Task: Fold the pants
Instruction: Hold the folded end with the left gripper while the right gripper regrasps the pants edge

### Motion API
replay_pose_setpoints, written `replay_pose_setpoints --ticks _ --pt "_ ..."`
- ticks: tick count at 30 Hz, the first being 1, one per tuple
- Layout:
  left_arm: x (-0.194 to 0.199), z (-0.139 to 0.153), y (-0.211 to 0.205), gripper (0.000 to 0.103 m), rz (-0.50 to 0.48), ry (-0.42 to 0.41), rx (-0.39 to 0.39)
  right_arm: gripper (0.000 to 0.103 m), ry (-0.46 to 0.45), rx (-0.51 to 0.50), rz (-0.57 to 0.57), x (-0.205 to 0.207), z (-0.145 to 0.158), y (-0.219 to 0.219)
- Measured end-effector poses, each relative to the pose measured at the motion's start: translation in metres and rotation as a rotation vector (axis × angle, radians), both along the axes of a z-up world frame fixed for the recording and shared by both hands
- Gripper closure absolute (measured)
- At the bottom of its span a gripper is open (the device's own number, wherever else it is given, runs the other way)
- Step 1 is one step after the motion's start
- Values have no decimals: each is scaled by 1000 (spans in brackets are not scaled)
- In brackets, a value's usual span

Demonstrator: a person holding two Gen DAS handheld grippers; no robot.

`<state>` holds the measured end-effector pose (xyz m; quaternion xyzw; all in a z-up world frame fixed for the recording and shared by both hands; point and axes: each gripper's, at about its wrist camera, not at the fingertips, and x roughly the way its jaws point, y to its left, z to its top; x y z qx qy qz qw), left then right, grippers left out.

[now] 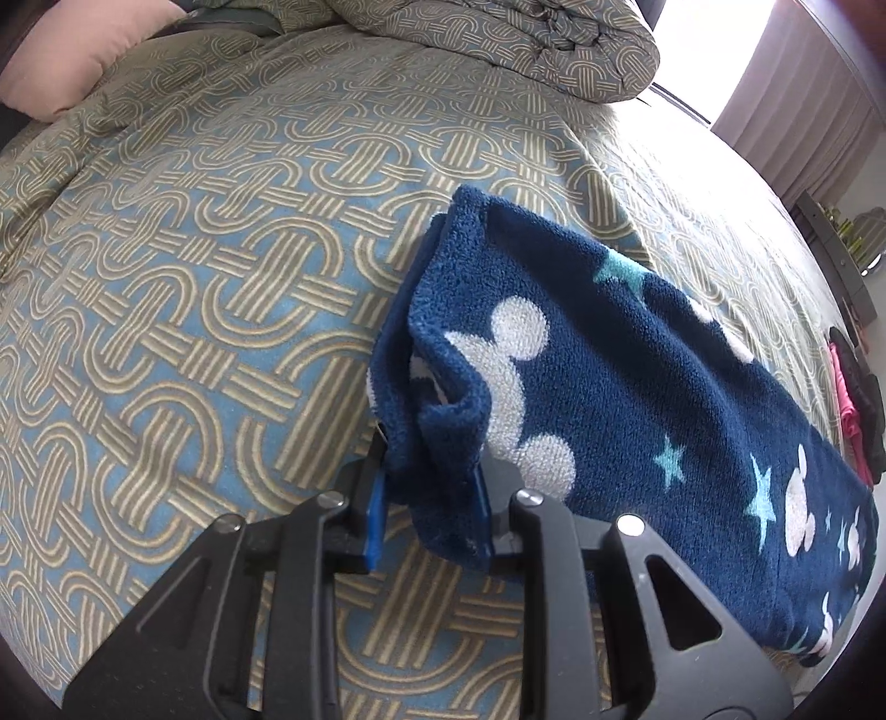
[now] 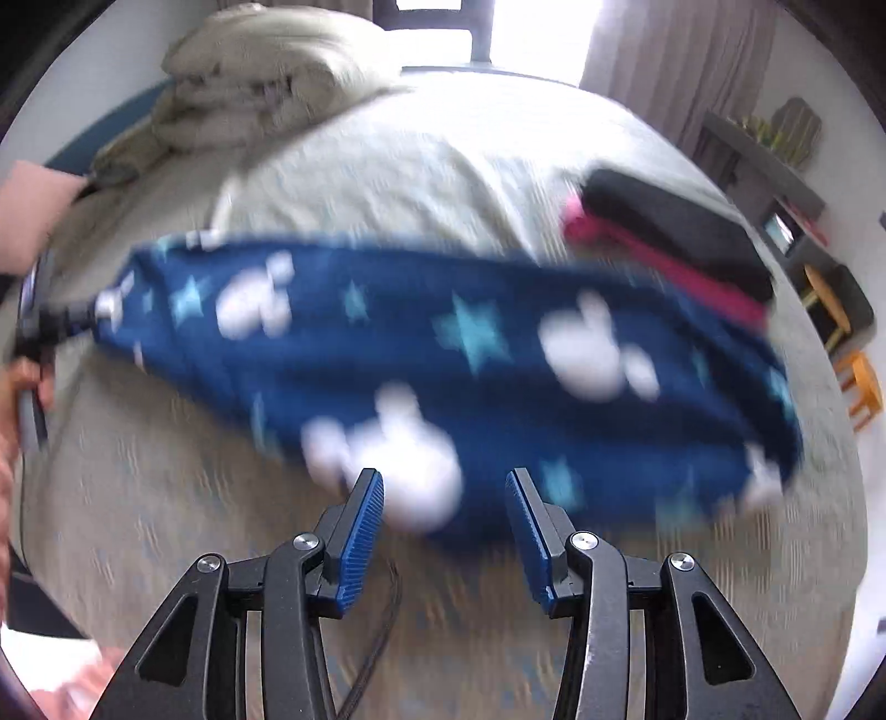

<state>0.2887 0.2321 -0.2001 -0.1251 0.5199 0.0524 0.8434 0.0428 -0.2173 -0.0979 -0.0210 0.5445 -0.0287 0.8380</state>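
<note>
- The left gripper [image 1: 429, 498] has its two blue pads clamped on one bunched end of the pants [image 1: 598, 399], and the fleece fills the narrow gap between the pads.
- The pants are dark blue fleece with white mouse-head shapes and pale blue stars; from the grip they stretch as a long folded band toward 4 o'clock in the left wrist view.
- Under them lies the bedspread [image 1: 183, 310], blue with a woven tan loop pattern.
- A rolled duvet [image 1: 554, 44] of the same pattern sits at 12 o'clock, and a pink pillow [image 1: 72, 61] at 10 o'clock.
- The right gripper [image 2: 443, 526] stands at a middling width with nothing between its pads [image 2: 362, 543]; the right wrist view is smeared with motion blur.
- In that view the pants [image 2: 443, 354] lie across the middle from 9 o'clock to 3 o'clock, just beyond the fingertips.
- The left gripper [image 2: 50, 321] shows small at 9 o'clock, at the end of the pants.
- A black garment [image 2: 675, 227] and a pink garment [image 2: 664, 266] lie together at 2 o'clock, at the far edge of the pants; whether they touch them cannot be told.
</note>
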Motion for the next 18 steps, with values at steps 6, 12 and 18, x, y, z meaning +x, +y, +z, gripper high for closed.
replay_pose_setpoints --ticks 6,12,18 --pt "-1 2 0 76 -7 6 10 46 -51 -74 -6 -22 -23 11" --pt "0 -1 10 74 28 11 -52 73 -84 -299 -19 37 -66 48" --pt "0 -1 11 76 2 -11 -61 98 -114 -125 -85 27 -13 9"
